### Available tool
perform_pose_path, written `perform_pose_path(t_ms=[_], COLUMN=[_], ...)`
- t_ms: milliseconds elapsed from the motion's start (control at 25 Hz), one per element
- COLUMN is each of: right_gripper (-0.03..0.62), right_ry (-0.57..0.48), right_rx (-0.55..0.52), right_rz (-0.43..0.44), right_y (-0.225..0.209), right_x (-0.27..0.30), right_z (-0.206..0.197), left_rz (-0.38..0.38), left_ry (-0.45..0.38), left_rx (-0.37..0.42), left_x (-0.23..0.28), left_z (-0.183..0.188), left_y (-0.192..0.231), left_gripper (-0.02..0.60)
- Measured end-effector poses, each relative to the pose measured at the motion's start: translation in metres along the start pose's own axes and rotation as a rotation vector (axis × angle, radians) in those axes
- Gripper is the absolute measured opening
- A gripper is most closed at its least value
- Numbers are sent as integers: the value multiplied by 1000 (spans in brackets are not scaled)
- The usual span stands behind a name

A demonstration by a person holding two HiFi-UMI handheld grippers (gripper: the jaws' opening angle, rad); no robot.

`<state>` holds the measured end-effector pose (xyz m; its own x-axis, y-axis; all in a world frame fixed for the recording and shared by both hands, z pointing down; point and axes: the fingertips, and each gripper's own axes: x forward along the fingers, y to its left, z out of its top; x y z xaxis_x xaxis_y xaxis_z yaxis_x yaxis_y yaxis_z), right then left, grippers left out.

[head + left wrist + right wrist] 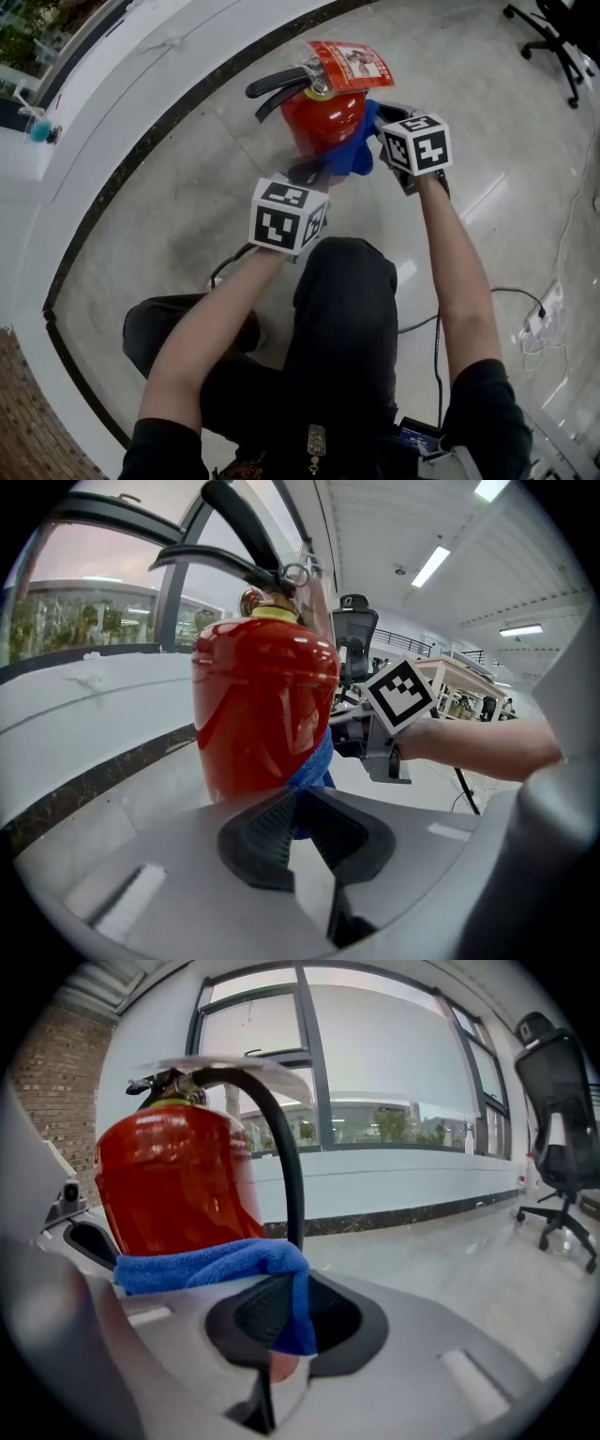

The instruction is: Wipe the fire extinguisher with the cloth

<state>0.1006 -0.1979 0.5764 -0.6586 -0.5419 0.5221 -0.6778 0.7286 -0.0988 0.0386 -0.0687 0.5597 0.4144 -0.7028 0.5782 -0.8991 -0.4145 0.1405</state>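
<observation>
A red fire extinguisher (323, 120) stands upright on the floor, with black levers (277, 84) and a red-and-white tag (352, 64) at its top. A blue cloth (357, 150) wraps round its near side, stretched between both grippers. My left gripper (314, 174) is shut on one end of the cloth (316, 764), just in front of the extinguisher's body (262, 705). On the cylinder's right, my right gripper (382, 124) is shut on the other end of the cloth (211, 1265), next to the extinguisher (173, 1180) and its black hose (286, 1147).
A white ledge with a dark stone border (141, 141) curves along the left behind the extinguisher. An office chair (553, 37) stands at the far right. Cables and a power strip (544, 314) lie on the glossy floor to the right. The person's knees are just below the grippers.
</observation>
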Motion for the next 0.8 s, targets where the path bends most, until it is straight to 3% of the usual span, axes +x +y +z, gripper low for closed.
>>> perform_pose_path(t_ms=[360, 520, 680, 800], right_gripper=[40, 40, 40, 40], right_ry=[84, 101, 119, 169], right_rx=[7, -29, -68, -121], right_rz=[14, 74, 157, 201], right_y=[17, 34, 61, 78], right_x=[-3, -14, -19, -12], right_z=[-53, -66, -78, -97], left_rz=[63, 102, 155, 185], left_ry=[69, 84, 93, 114], left_rx=[12, -22, 6, -31], left_x=[4, 7, 13, 19], left_z=[-28, -36, -35, -47], left_y=[37, 62, 89, 106], left_gripper=[25, 25, 25, 25])
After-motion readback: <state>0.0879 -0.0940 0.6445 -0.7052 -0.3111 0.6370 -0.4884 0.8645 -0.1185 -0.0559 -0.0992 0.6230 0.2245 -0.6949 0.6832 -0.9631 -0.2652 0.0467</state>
